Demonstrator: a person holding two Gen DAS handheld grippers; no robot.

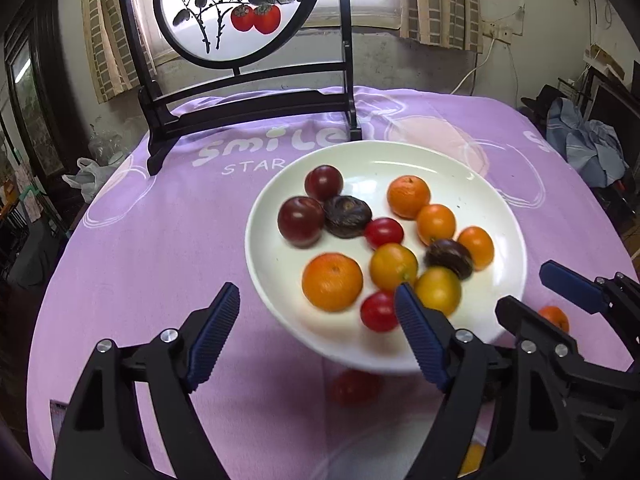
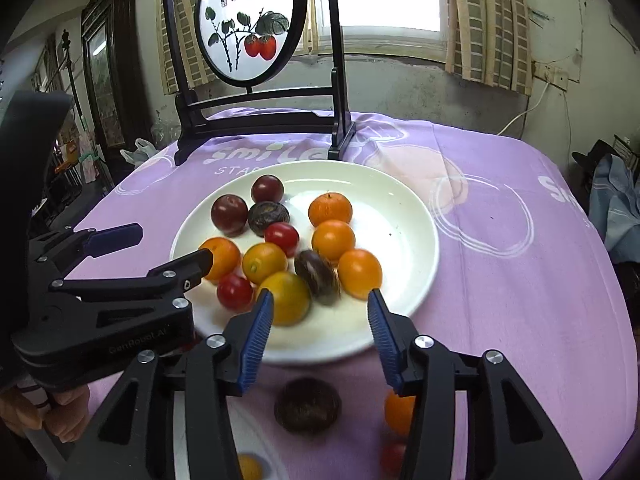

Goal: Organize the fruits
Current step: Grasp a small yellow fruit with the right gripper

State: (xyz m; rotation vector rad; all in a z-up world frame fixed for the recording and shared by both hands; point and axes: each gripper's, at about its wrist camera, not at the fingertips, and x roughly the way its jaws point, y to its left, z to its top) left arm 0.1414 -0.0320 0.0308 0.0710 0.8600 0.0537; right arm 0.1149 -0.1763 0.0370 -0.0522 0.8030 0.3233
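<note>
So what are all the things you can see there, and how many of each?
plate: one, white, middle of the table, holds most of the fruit
oranges: four, orange, on the plate
plums: two, dark red, far left of the plate
dark wrinkled fruits: two, brown-purple, on the plate
cherry tomatoes: two, red, on the plate
yellow fruits: two, yellow-orange, near side of the plate
loose fruit: several, one dark, others orange, red and yellow, on the cloth in front of the plate, blurred
tablecloth: one, purple with white print
painted screen: one, round, black stand, far edge of the table
left gripper: open, empty
right gripper: open, empty
</note>
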